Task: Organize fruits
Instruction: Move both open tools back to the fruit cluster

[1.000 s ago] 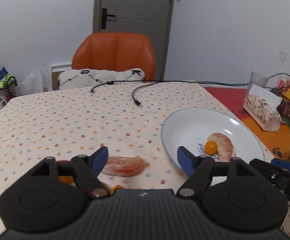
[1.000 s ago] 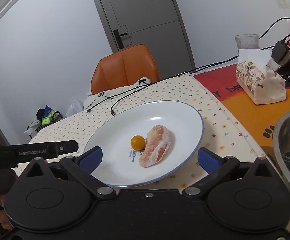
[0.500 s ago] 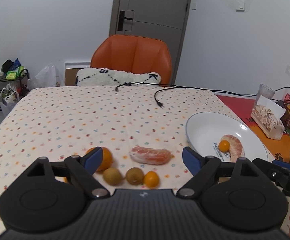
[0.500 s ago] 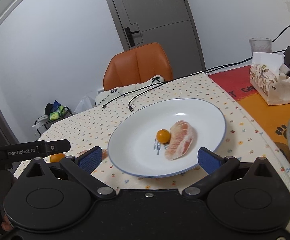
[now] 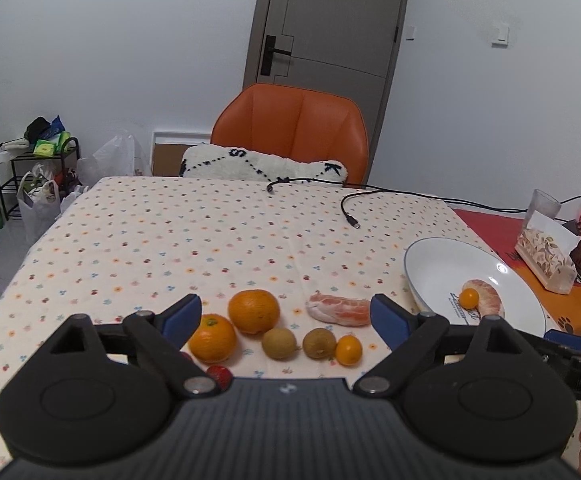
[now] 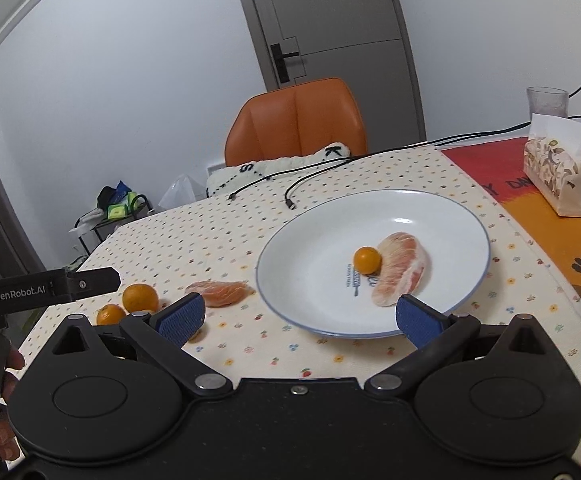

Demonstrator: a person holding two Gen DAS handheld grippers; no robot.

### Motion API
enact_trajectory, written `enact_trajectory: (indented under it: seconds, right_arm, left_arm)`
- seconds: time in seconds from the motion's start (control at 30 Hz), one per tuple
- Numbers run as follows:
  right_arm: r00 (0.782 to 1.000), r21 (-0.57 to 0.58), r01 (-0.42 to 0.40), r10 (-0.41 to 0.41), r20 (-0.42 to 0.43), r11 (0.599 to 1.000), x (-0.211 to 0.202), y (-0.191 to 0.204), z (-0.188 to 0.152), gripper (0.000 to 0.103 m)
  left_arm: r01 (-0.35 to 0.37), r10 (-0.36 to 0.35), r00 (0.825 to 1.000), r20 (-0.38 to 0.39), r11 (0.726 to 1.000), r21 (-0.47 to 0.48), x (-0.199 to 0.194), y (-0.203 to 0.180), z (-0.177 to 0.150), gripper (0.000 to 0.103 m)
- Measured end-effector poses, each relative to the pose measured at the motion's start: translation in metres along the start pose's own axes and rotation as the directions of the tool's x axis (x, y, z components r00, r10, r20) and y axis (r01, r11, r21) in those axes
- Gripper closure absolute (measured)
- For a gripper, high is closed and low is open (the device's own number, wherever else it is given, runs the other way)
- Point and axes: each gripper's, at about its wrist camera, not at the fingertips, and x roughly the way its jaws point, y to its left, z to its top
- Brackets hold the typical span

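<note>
A white plate (image 6: 310, 240) holds a small orange kumquat (image 6: 367, 260) and a peeled pomelo segment (image 6: 400, 274); the plate also shows at the right of the left wrist view (image 5: 442, 264). On the dotted tablecloth lie two oranges (image 5: 253, 311) (image 5: 212, 338), two brown kiwis (image 5: 278, 343) (image 5: 319, 343), a kumquat (image 5: 348, 350), a pomelo segment (image 5: 338, 310) and a strawberry (image 5: 219, 374). My left gripper (image 5: 285, 316) is open and empty above the fruit row. My right gripper (image 6: 298, 320) is open and empty at the plate's near rim.
An orange chair (image 5: 290, 136) with a white cushion (image 5: 262, 166) stands behind the table. Black cables (image 5: 350, 200) lie across the far tablecloth. A tissue pack (image 6: 562, 176) and a glass (image 6: 546, 100) sit at the right on an orange mat.
Both grippers have drawn back and up from the table. The row of fruit has come into the left wrist view. Both stay open and empty.
</note>
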Motion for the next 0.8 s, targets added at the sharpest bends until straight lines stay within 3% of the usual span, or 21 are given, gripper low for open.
enact_trajectory:
  seconds: [0.8]
  right_arm:
    - [0.995, -0.048, -0.095, 0.094, -0.032, 0.994, -0.001, 0.042, -0.008, 0.000]
  left_arm:
    - [-0.045, 0.045, 0.998, -0.037, 0.999, 0.005, -0.021, 0.049, -0.012, 0.013]
